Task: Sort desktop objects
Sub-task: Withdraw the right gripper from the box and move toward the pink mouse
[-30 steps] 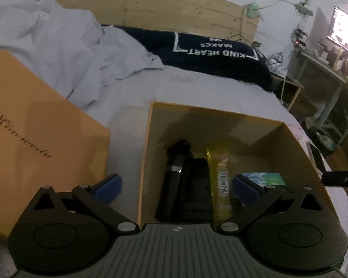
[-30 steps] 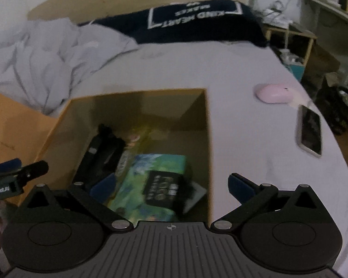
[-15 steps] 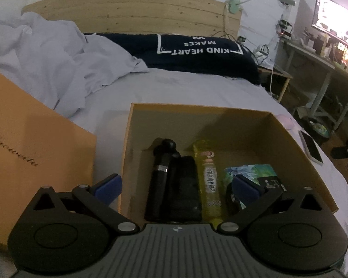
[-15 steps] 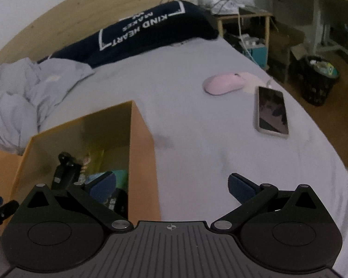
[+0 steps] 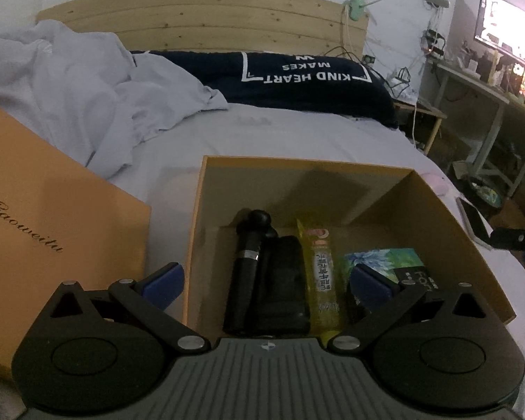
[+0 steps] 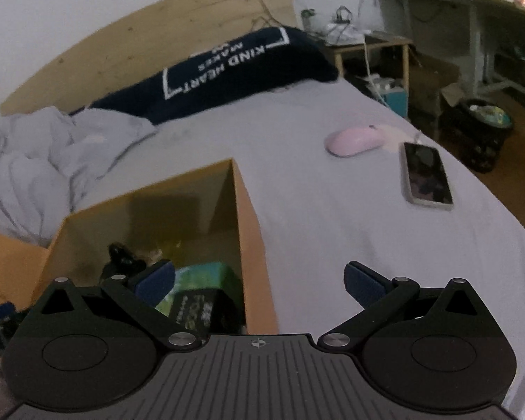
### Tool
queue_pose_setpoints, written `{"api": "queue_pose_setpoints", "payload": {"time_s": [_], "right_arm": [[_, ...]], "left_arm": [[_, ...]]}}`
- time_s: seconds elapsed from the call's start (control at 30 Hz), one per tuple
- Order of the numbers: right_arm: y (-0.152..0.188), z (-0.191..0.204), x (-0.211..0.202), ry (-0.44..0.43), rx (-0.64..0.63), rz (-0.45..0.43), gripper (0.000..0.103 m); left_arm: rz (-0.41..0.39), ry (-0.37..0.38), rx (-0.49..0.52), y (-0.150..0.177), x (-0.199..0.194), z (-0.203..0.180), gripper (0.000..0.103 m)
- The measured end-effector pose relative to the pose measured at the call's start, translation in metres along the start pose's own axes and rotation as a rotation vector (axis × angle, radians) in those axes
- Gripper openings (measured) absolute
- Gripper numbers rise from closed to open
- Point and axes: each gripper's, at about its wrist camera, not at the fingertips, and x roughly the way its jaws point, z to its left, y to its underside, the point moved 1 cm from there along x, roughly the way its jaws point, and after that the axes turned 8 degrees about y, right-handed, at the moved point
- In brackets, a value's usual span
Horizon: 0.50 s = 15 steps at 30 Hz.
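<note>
An open orange cardboard box (image 5: 448, 210) (image 6: 252, 231) lies on the bed. Inside it are a black handheld device (image 5: 246, 266), a black case (image 5: 283, 290), a yellow snack packet (image 5: 321, 273) and a green floral pack (image 5: 385, 262) (image 6: 206, 273). My left gripper (image 5: 267, 280) hangs open just above the box's near side, empty. My right gripper (image 6: 259, 280) is open and empty, straddling the box's right wall. Farther right on the sheet lie a pink mouse (image 6: 355, 137) and a phone (image 6: 426, 177).
The box lid (image 5: 35, 217) lies left of the box. A crumpled grey blanket (image 5: 70, 87) and a dark pillow (image 5: 297, 77) fill the bed's head, by a wooden headboard (image 5: 206, 17). The bed's right edge drops to a floor with a black bin (image 6: 483, 133) and desk.
The right gripper has swung to the right, away from the box's inside, bringing the mouse and phone into fuller view. The left gripper has pulled back slightly. Both stayed open.
</note>
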Motion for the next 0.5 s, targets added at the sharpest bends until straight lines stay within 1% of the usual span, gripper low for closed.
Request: {"api": "queue_pose_setpoints", "payload": {"time_s": [0.17, 0.5], "right_arm": [[0.007, 0.002, 0.008, -0.007, -0.01, 0.019, 0.103], [0.007, 0.001, 0.015, -0.041, 0.003, 0.065, 0.103]], "left_arm": [[0.005, -0.003, 0.002, 0.0, 0.001, 0.0, 0.103], [0.021, -0.008, 0.013, 0.0, 0.003, -0.001, 0.103]]}}
